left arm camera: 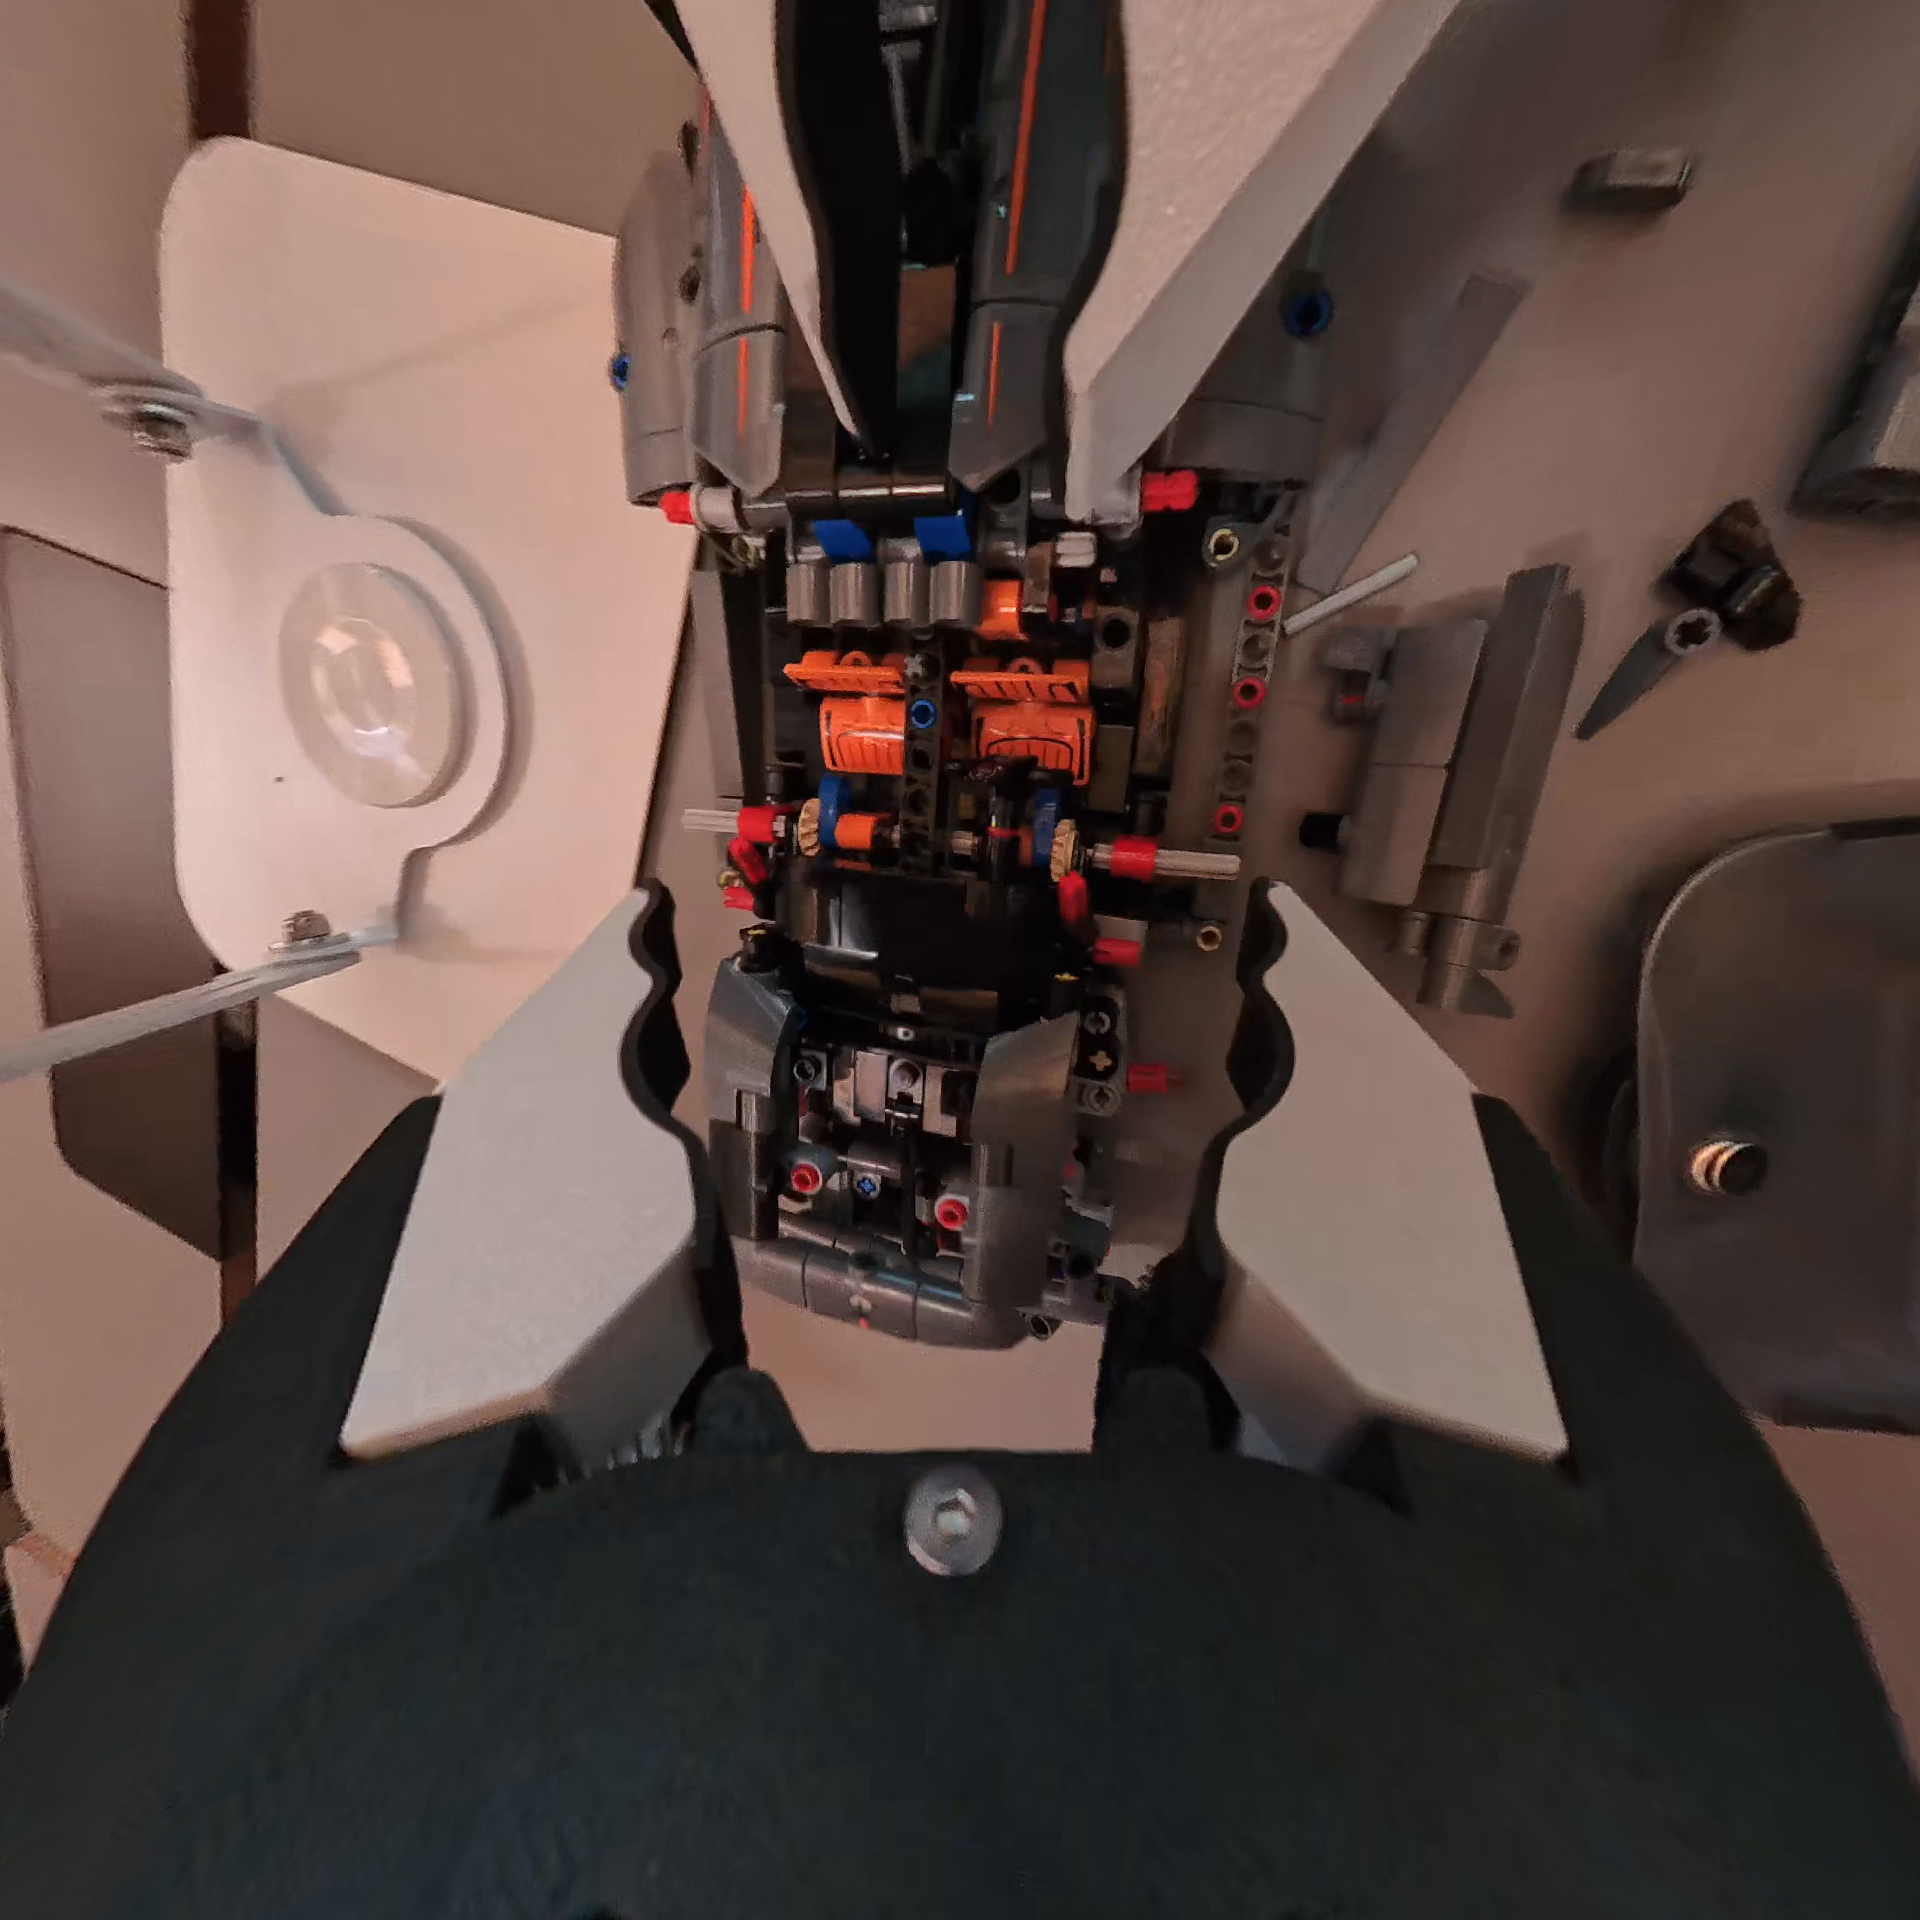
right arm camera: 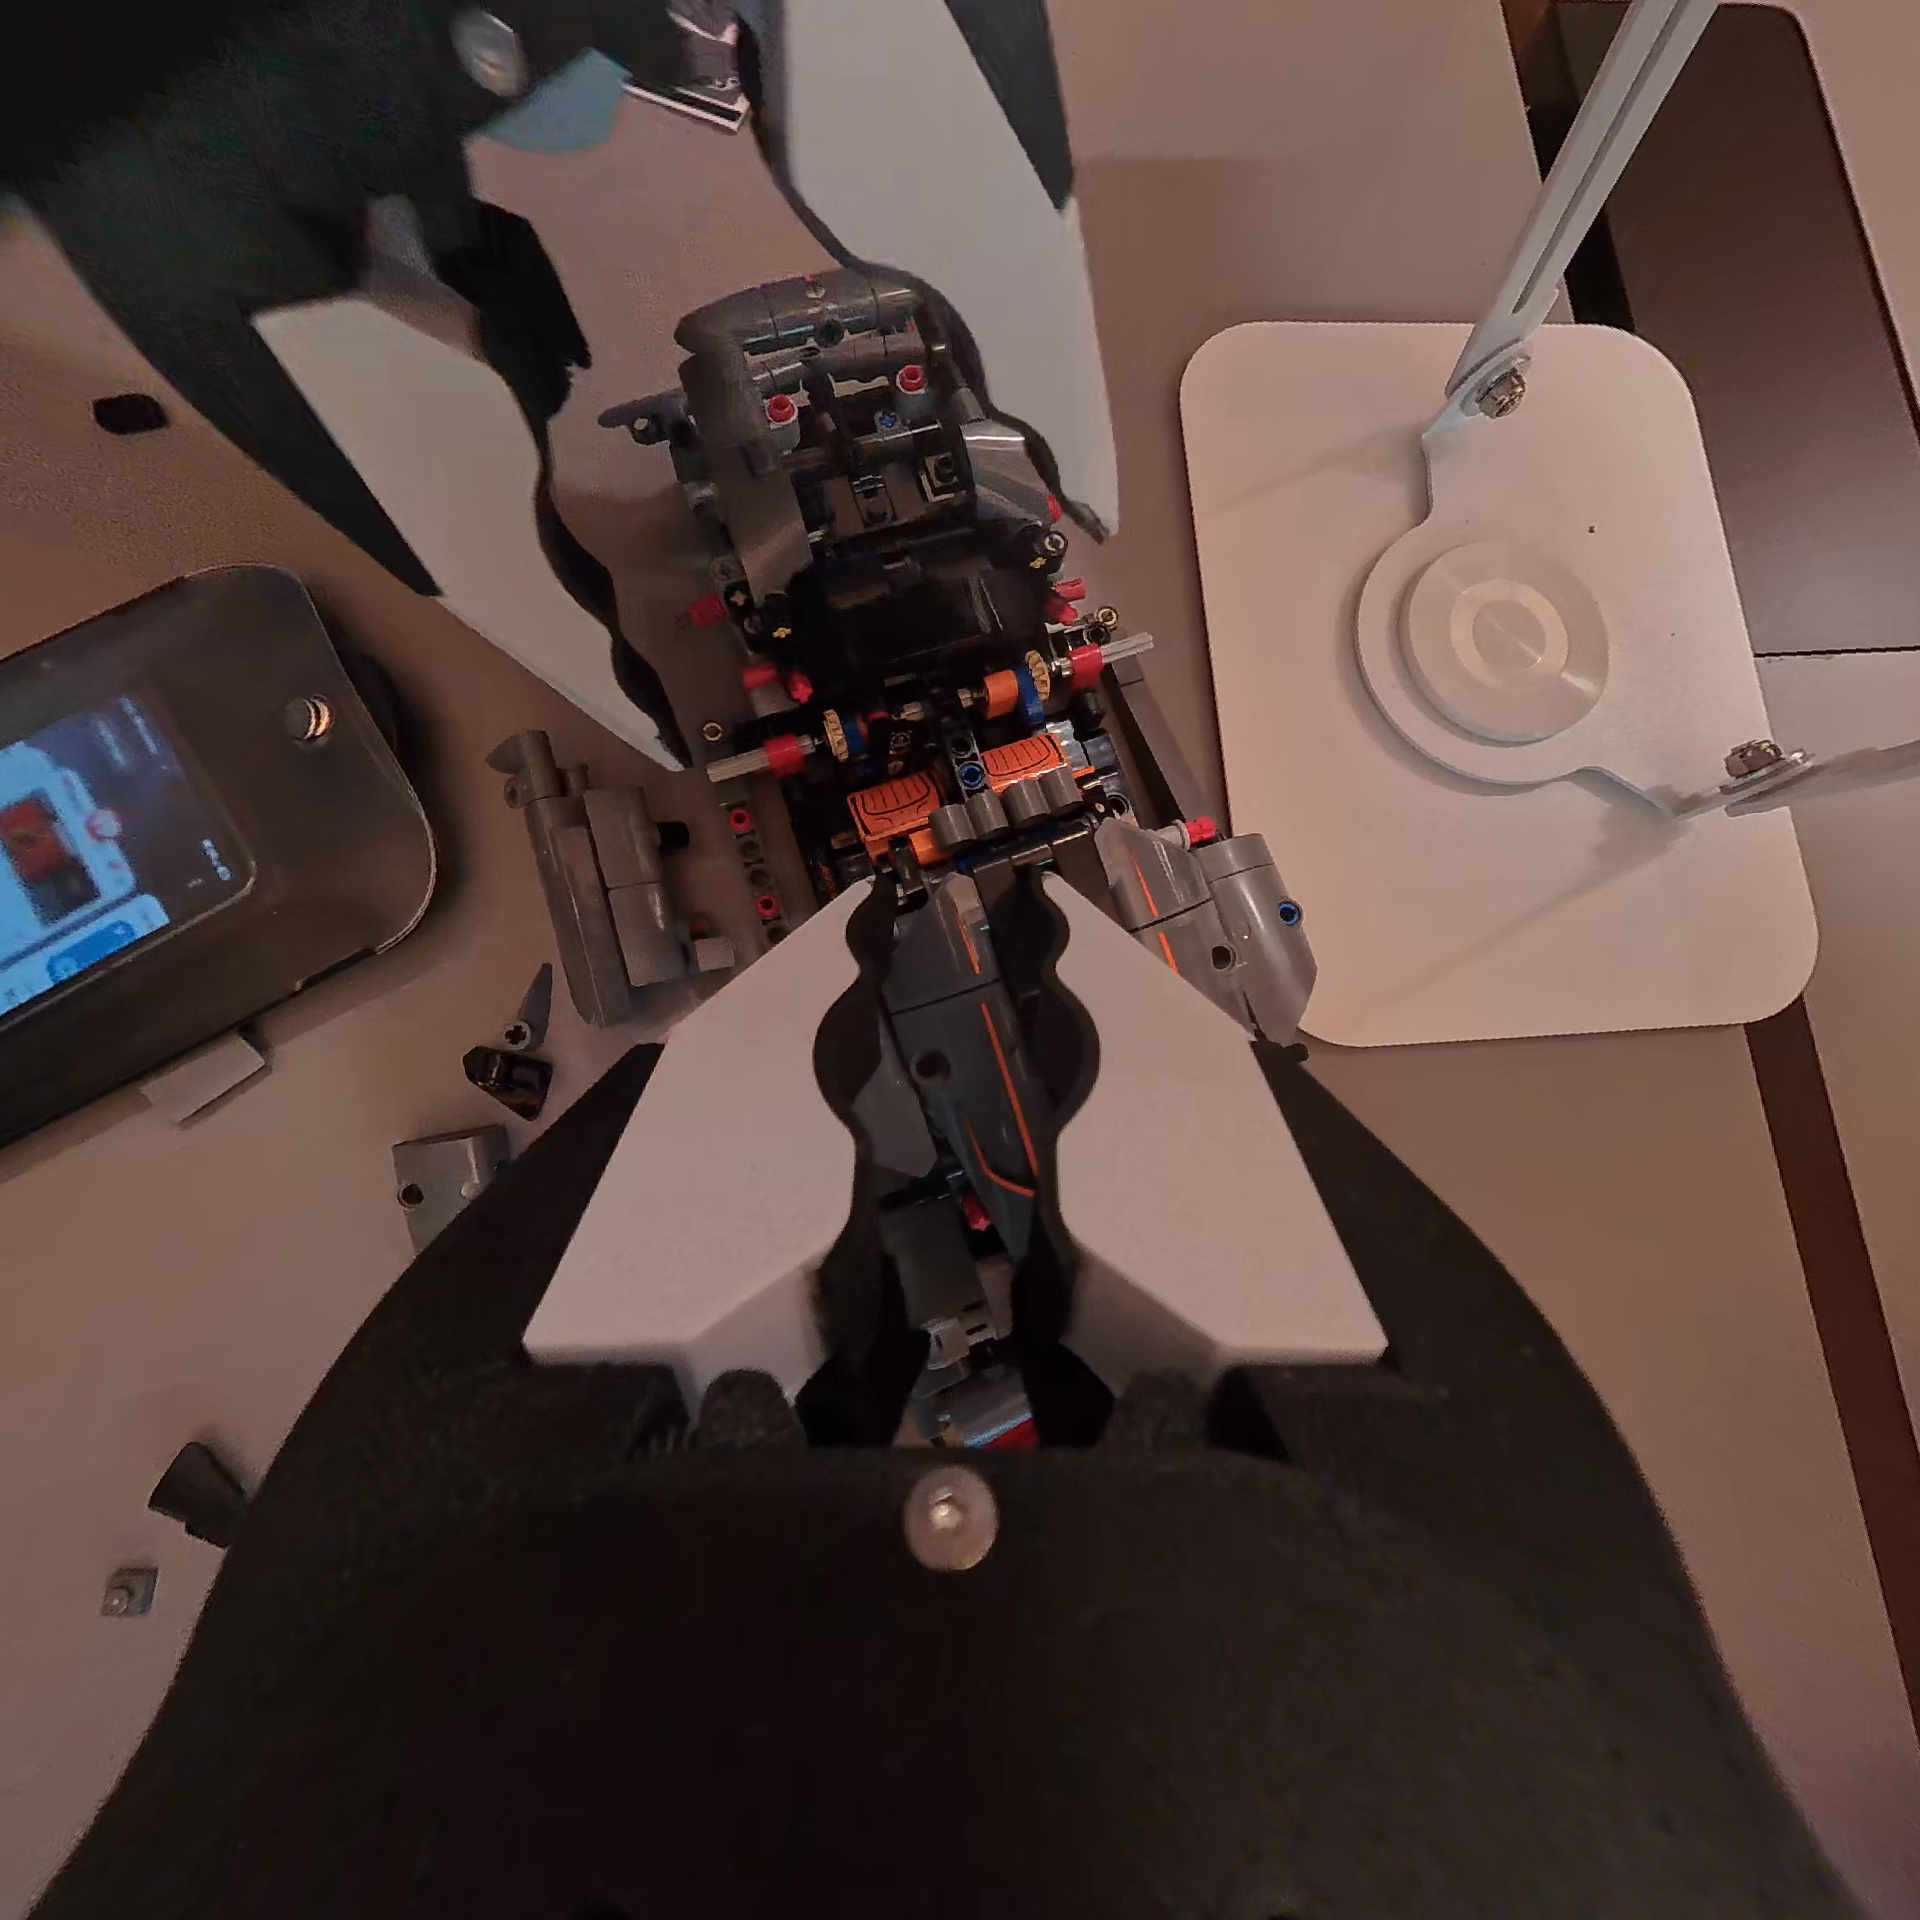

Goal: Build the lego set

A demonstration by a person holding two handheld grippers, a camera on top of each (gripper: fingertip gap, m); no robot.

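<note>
Both wrist views look steeply down, close, from opposite ends of the shared lego car (left arm camera: 914, 831) (right arm camera: 914, 665).

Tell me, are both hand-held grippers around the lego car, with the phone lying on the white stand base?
Not quite. Both hand-held grippers do straddle the lego car, but the phone lies on the table, across the car from the white stand base; the right wrist view shows it.

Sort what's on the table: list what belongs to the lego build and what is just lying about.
Belongs to the build:
- lego car chassis
- left tool, straddling one end
- right tool, closed on the other end
- grey sub-assembly
- loose black pieces

Lying about:
- white stand base
- phone
</note>
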